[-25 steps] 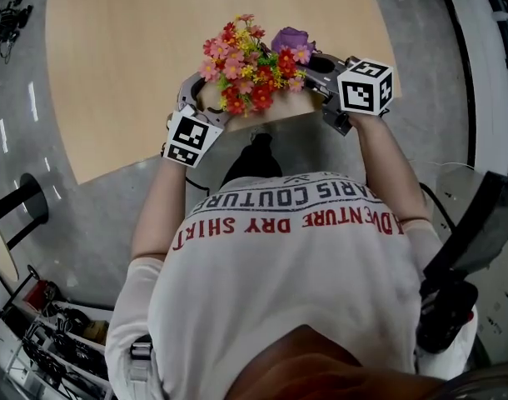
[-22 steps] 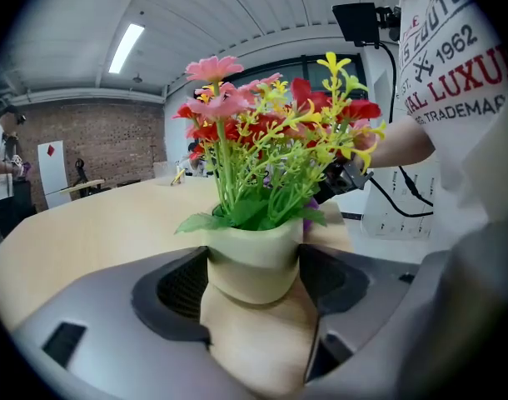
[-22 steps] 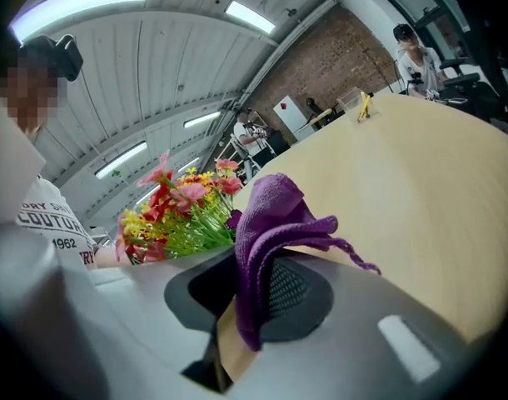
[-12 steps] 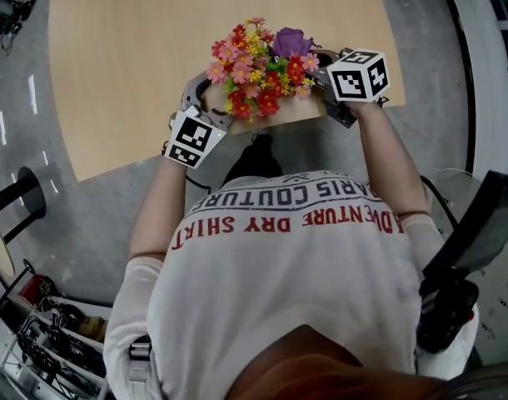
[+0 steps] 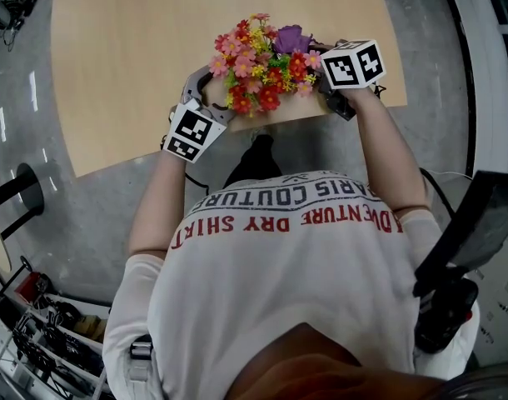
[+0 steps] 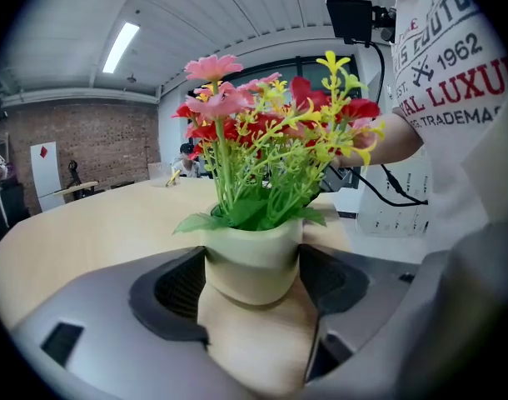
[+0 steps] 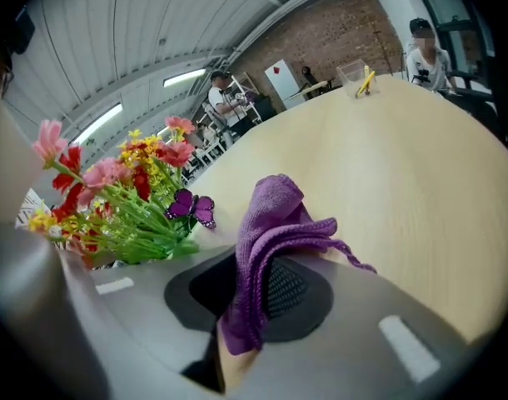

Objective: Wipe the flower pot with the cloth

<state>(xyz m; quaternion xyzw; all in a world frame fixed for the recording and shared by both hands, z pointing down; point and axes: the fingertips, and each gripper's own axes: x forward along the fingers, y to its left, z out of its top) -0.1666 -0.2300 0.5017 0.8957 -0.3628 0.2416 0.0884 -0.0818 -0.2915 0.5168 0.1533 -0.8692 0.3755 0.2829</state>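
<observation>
Clamping the pale green flower pot (image 6: 252,257) from both sides, the left gripper (image 6: 256,294) has its dark pads pressed against the pot's wall just below the rim. The pot stands roughly upright near the edge of the light wooden table (image 5: 137,57) closest to the person. Whether its base rests on the wood or hangs just above it cannot be told. A bunch of artificial flowers (image 6: 271,123) in pink, red and yellow rises from the pot on green stems, and a small purple butterfly (image 7: 193,208) sits among them.

The right gripper (image 7: 250,298) is closed on a purple cloth (image 7: 275,215). The fabric is pinched between the pads, bunches up above them and trails a loose corner toward the tabletop. In the head view the cloth shows just beyond the flowers, on the right gripper's side. In the right gripper view it lies beside the bouquet with a gap between them. Contact between cloth and pot is hidden by the blooms.

Both marker cubes, left (image 5: 191,132) and right (image 5: 352,63), flank the flowers above the person's white printed shirt (image 5: 287,257).
</observation>
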